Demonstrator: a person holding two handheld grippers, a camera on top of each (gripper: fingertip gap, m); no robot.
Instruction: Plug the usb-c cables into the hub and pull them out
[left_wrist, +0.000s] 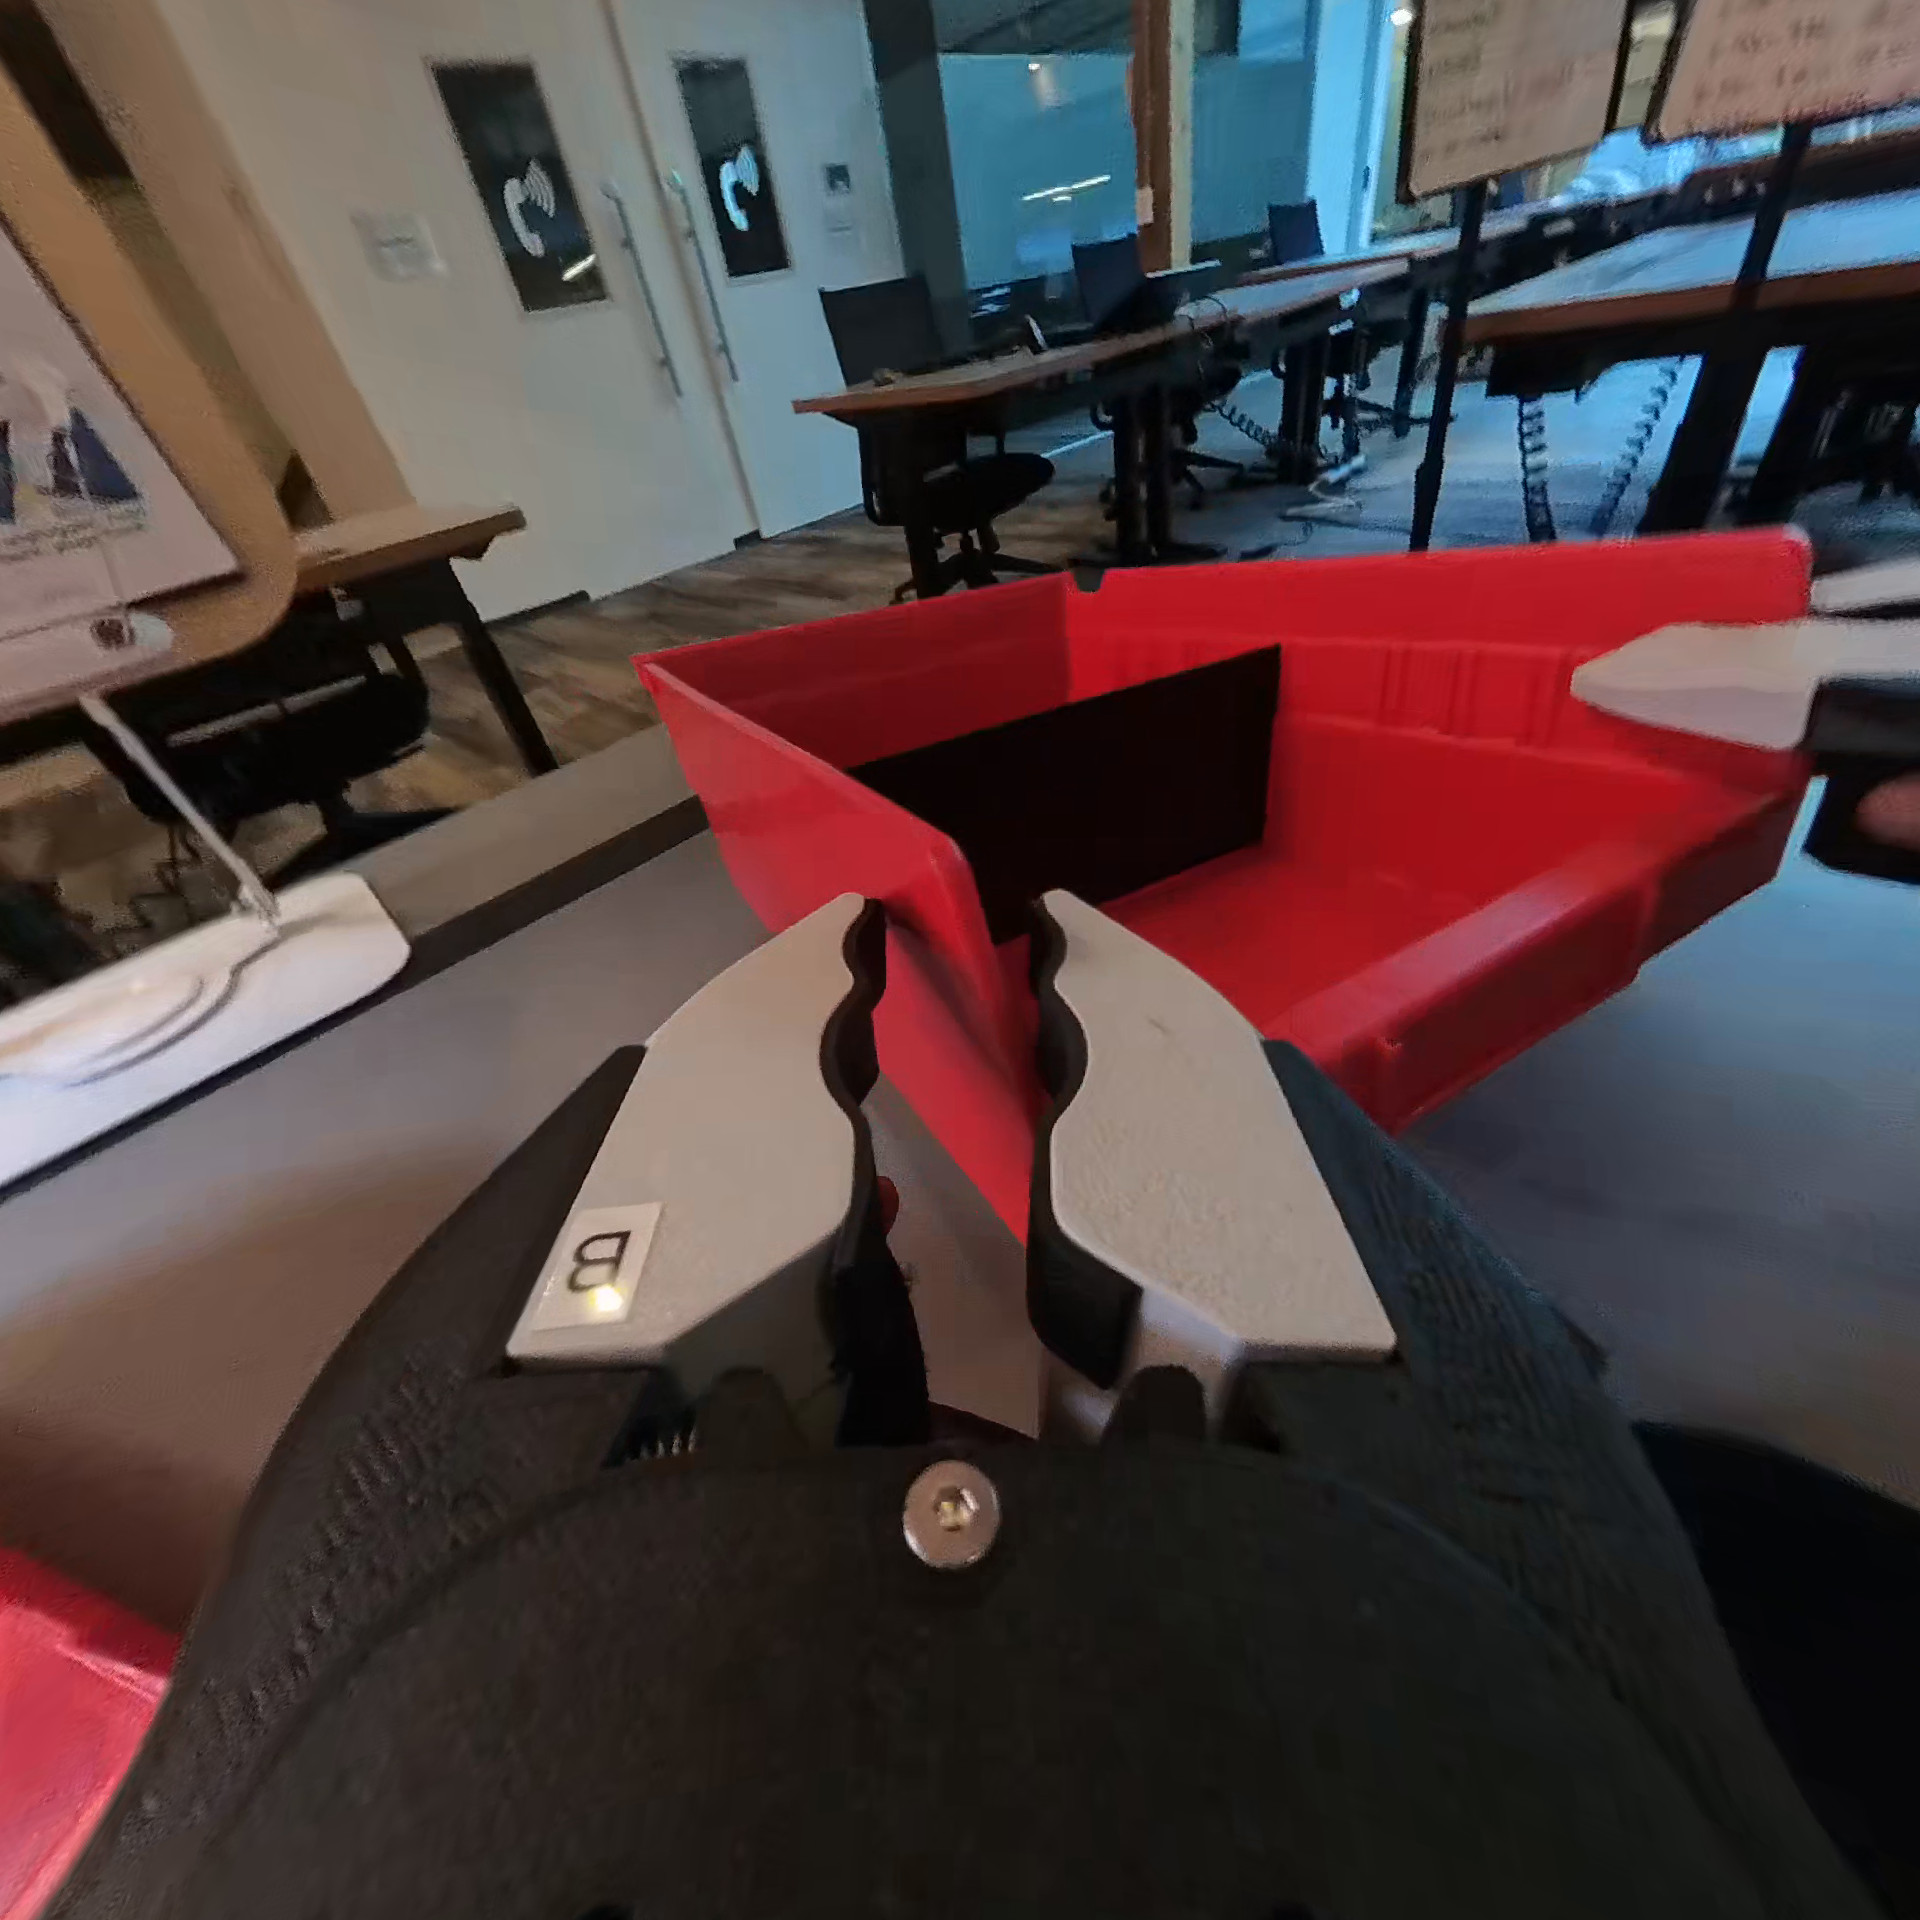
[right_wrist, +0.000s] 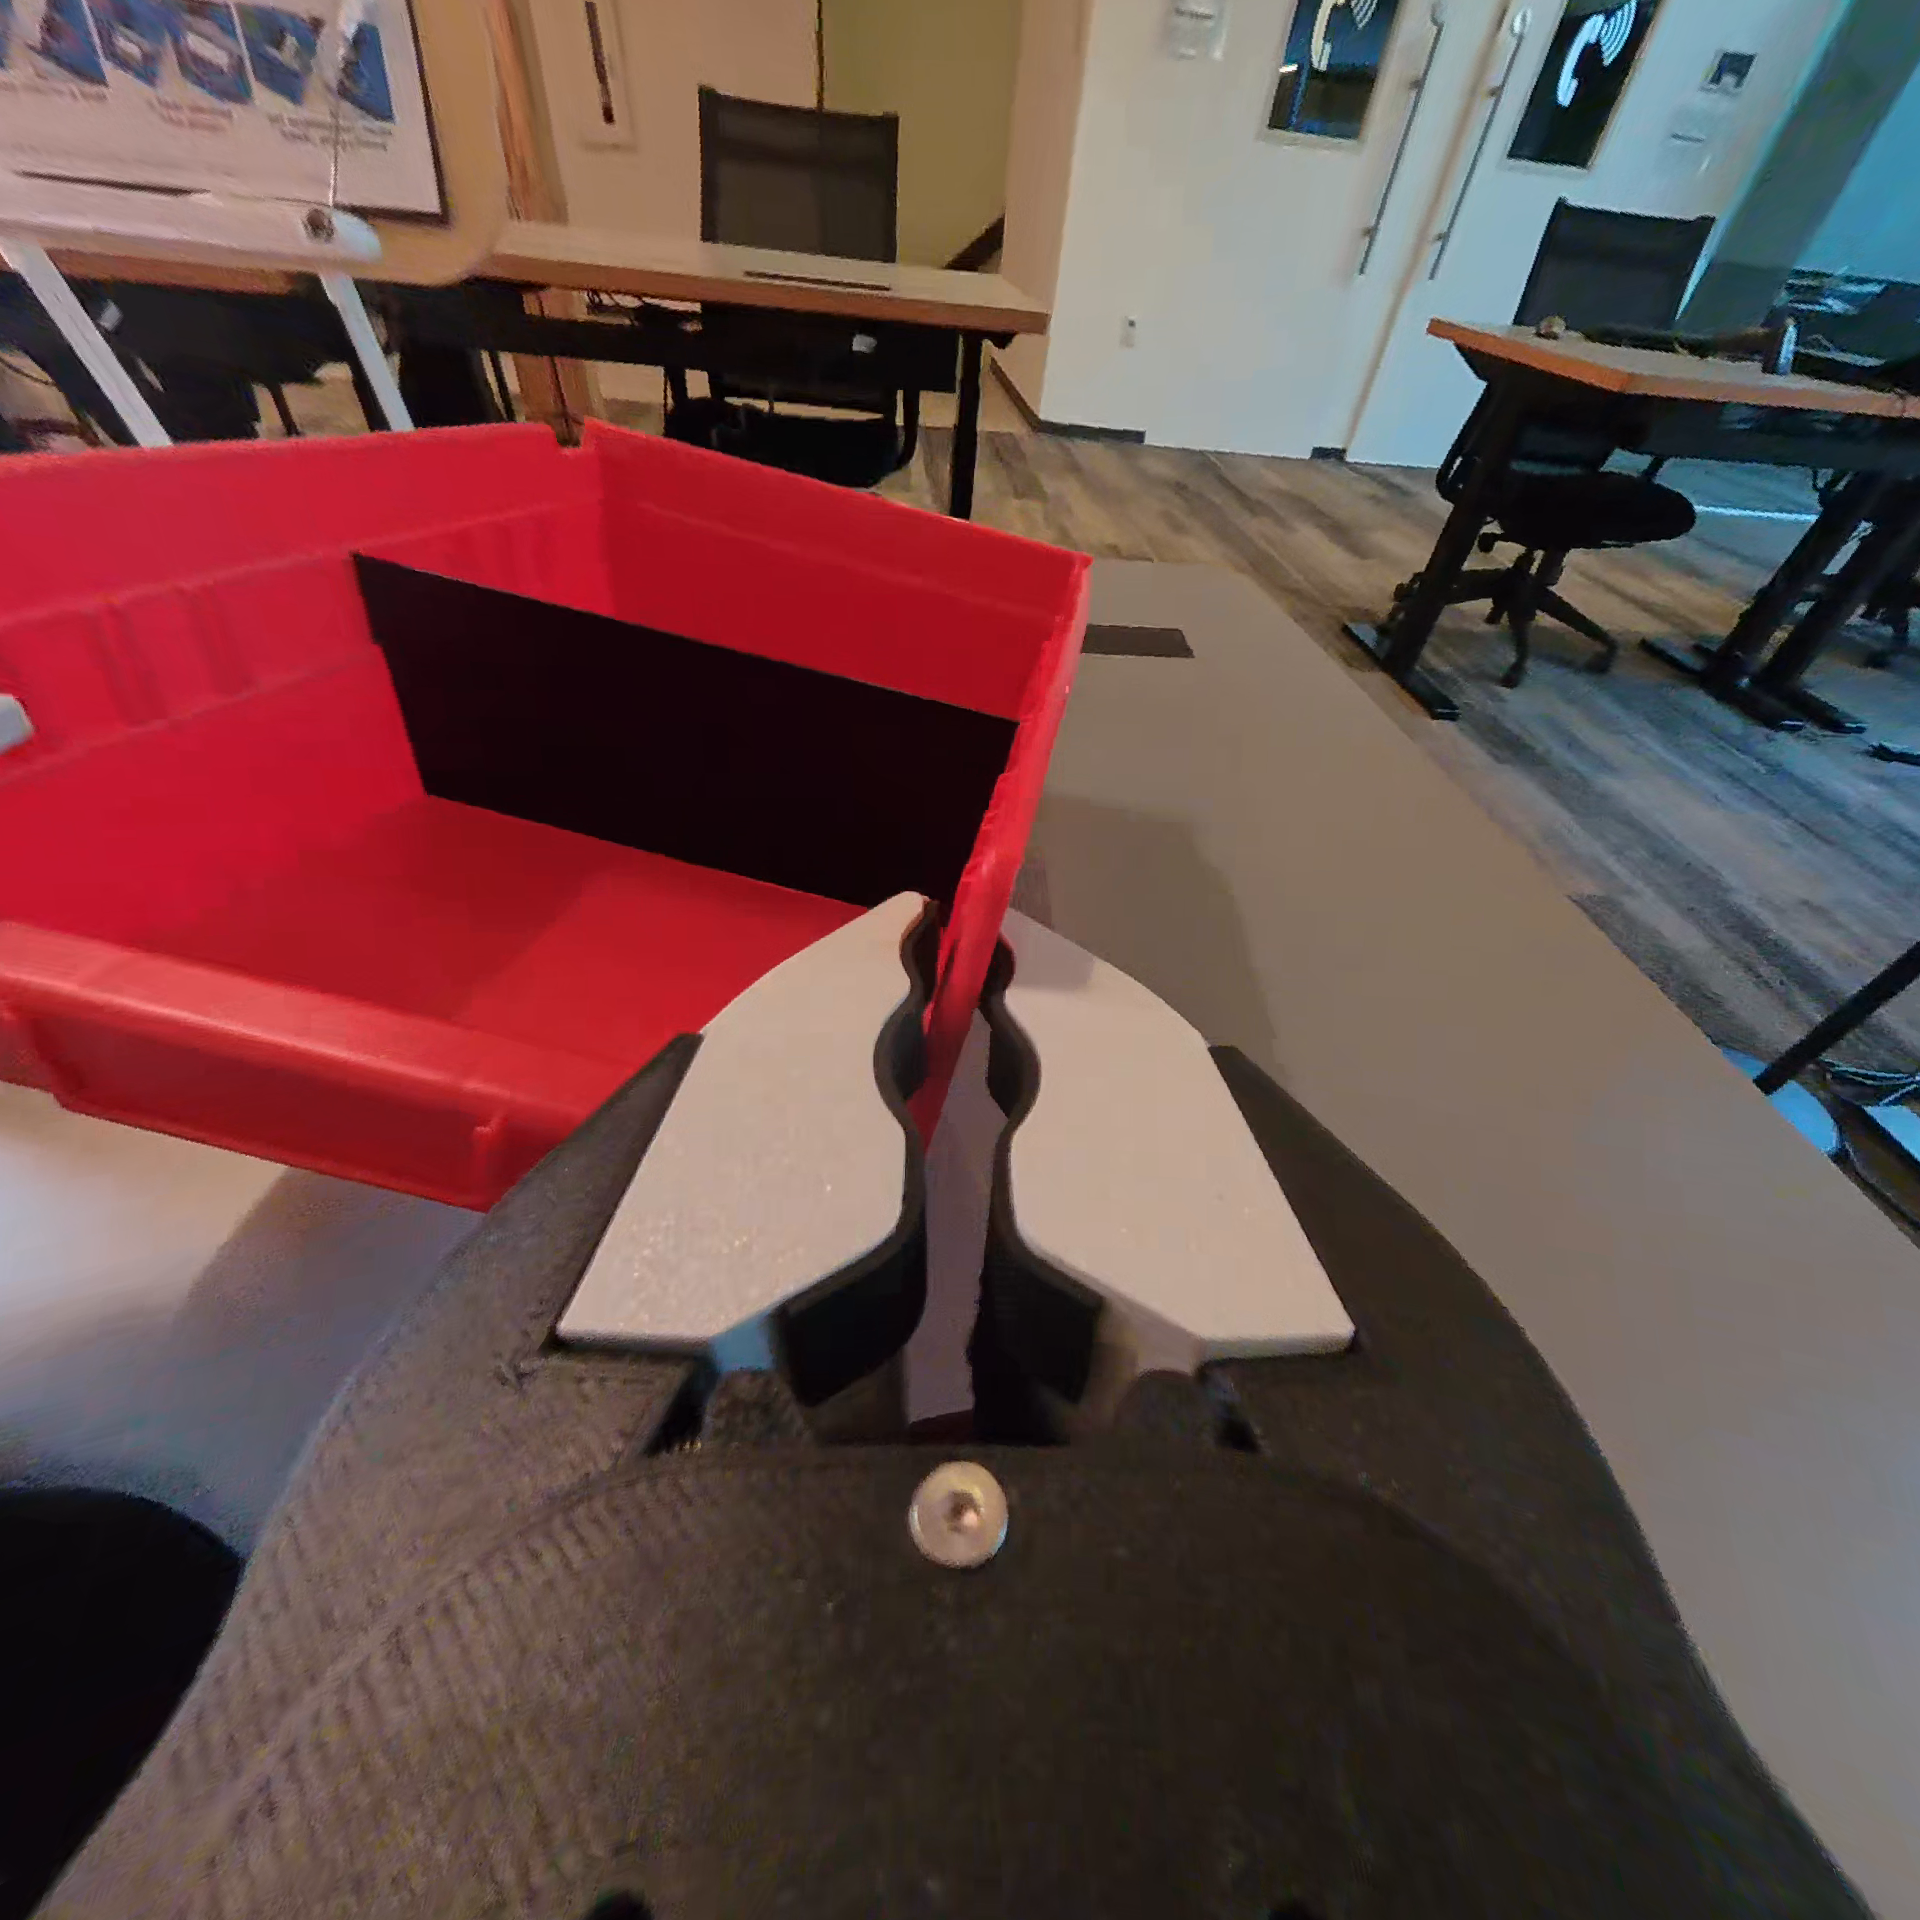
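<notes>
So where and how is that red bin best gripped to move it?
By its thin side walls, one gripper on each, coming from the low open front. The red bin is wide, and its walls fit between the fingers: the left gripper and right gripper each already straddle one.

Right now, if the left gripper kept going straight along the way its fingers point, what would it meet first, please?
The left gripper straddles the near-left side wall of the red bin. Pushed straight on, it would probably slide along that wall and first meet the black divider standing across the bin, though depth is hard to judge.
</notes>
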